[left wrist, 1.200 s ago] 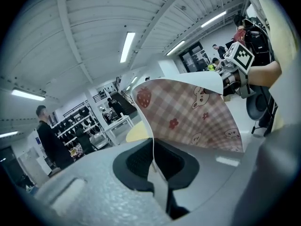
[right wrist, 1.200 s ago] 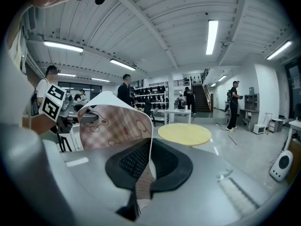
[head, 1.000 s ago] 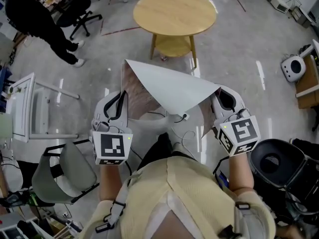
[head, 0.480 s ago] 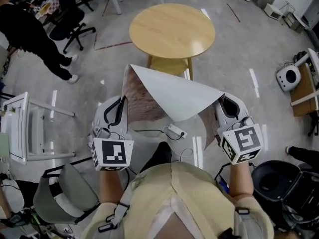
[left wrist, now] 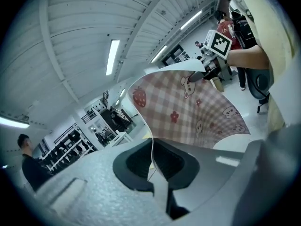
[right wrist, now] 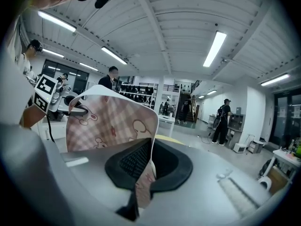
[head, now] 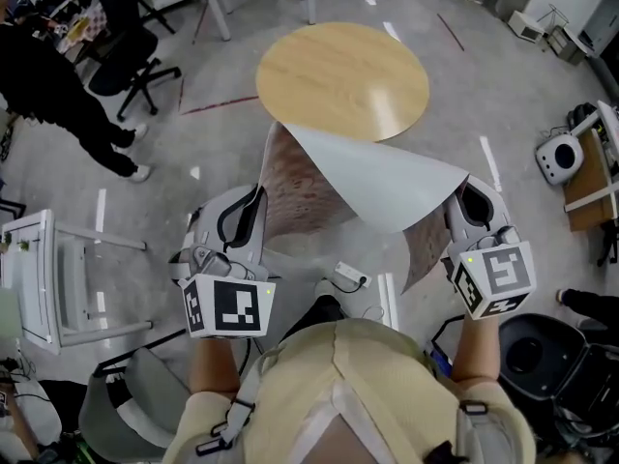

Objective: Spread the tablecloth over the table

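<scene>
A tablecloth [head: 377, 182], white on one side and pink-checked with cartoon prints on the other [left wrist: 197, 112], hangs stretched between my two grippers above the floor. My left gripper [head: 259, 201] is shut on one edge of it [left wrist: 151, 160]. My right gripper [head: 464, 193] is shut on the opposite edge [right wrist: 143, 185]. The round wooden table [head: 338, 75] stands just beyond the cloth's far tip, its top bare. In the left gripper view the right gripper [left wrist: 200, 75] shows across the cloth; in the right gripper view the left gripper [right wrist: 77, 110] shows likewise.
A person in black [head: 58, 85] stands at the left by an office chair [head: 135, 42]. A white frame [head: 48, 269] is at the left, a black bin [head: 542, 356] and a white device [head: 561, 153] at the right. Cables [head: 348, 278] lie on the floor underfoot.
Both grippers have carried the cloth toward the round table, which now lies closer, its near edge overlapped by the cloth's tip. The grip on both edges is unchanged.
</scene>
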Available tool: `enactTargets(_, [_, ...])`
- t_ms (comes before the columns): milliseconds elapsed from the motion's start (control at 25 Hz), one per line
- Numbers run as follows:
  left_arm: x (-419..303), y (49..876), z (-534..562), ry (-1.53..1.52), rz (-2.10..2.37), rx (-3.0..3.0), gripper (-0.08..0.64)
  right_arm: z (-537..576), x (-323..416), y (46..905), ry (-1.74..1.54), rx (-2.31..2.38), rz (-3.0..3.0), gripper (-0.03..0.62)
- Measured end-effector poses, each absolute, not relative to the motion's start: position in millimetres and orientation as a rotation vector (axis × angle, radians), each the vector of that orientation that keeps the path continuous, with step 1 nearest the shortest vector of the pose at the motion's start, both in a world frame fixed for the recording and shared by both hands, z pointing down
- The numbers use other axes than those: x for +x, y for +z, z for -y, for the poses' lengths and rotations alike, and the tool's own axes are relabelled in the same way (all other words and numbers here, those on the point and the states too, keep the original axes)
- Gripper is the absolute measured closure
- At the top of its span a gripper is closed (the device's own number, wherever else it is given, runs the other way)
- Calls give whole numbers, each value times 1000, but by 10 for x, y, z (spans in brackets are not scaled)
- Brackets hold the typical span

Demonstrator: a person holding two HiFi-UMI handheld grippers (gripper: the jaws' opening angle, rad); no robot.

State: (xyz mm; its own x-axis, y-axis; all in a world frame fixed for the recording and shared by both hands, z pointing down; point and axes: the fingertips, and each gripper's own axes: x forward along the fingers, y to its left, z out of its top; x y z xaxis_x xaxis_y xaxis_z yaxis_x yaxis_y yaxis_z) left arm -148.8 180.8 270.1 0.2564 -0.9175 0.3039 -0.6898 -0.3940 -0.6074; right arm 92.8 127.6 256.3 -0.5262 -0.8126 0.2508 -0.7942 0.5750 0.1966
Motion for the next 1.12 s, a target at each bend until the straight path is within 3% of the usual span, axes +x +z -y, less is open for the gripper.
enactTargets(520, [-1694, 2291, -1167, -814, -1331, -2106, 552, -595, 806, 2064, -257, 1456, 2383, 584])
enactTargets(1120, [-1738, 2259, 18, -933, -1318, -2003, 551, 703, 770, 2129, -344, 1431, 2401, 583])
